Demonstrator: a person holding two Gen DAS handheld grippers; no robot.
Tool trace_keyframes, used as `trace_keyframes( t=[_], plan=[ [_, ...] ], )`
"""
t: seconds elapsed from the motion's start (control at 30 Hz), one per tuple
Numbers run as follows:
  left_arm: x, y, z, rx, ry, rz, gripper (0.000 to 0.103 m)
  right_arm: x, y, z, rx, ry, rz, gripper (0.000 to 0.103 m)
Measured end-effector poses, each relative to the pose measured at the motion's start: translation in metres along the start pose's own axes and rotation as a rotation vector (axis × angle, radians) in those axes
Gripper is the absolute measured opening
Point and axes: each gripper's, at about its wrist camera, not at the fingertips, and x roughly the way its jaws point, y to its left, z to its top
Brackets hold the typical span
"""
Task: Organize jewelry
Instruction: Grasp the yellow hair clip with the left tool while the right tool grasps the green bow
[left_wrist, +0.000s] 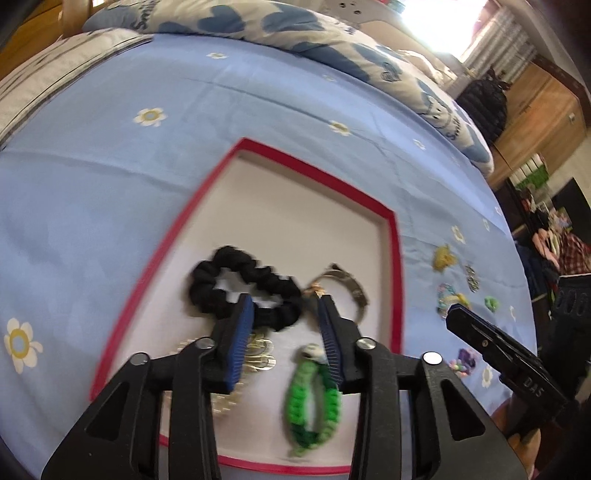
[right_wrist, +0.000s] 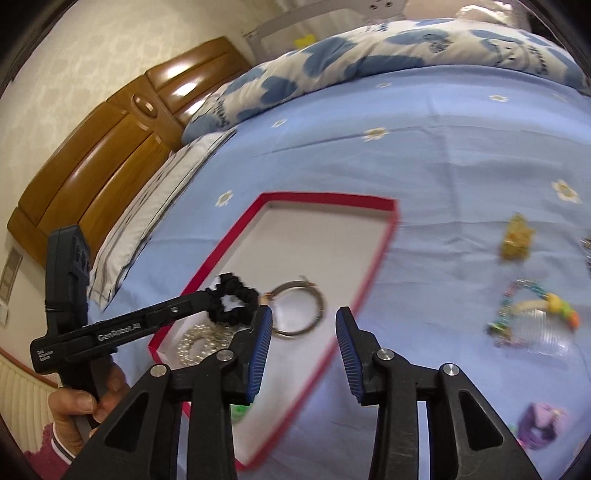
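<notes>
Red-rimmed tray (left_wrist: 397, 258) on the bed: holds black scrunchie (left_wrist: 243, 284), metal bangle (left_wrist: 351, 288), green braided bracelet (left_wrist: 314, 398), pearl bracelet (right_wrist: 201, 341).

Loose on the blue bedsheet (right_wrist: 424, 155): yellow charm (right_wrist: 517, 238), beaded bracelet (right_wrist: 532, 306), purple scrunchie (right_wrist: 541, 424). These look light, soft or limp; best pinched across a strand or fold. The beads are likely slippery.

Left gripper (left_wrist: 286, 325): jaws apart over the tray, nothing between them. Right gripper (right_wrist: 304, 336): jaws apart, empty.

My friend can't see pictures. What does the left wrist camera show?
An open left gripper hovers over a red-rimmed tray on a blue bedsheet. The tray holds a black scrunchie, green bracelet and metal bangle. More trinkets lie outside it.
</notes>
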Motion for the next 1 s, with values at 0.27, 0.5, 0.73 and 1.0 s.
trace_keyframes(
  t=[0.27,0.5,0.73,1.0],
  plan=[
    [0.005,-0.05,-0.001,0.09,0.015,-0.037,0.038,-0.042,-0.059,-0.011,0.119,-0.056,-0.083,0.04],
    [0.016,-0.084,-0.005,0.143,0.034,-0.054,0.038,-0.077,-0.109,-0.023,0.209,-0.105,-0.15,0.042],
    [0.026,-0.112,-0.006,0.189,0.051,-0.066,0.038,-0.101,-0.147,-0.035,0.277,-0.133,-0.191,0.042],
    [0.045,-0.147,-0.003,0.246,0.084,-0.08,0.042,-0.118,-0.18,-0.041,0.329,-0.161,-0.223,0.046]
  ],
)
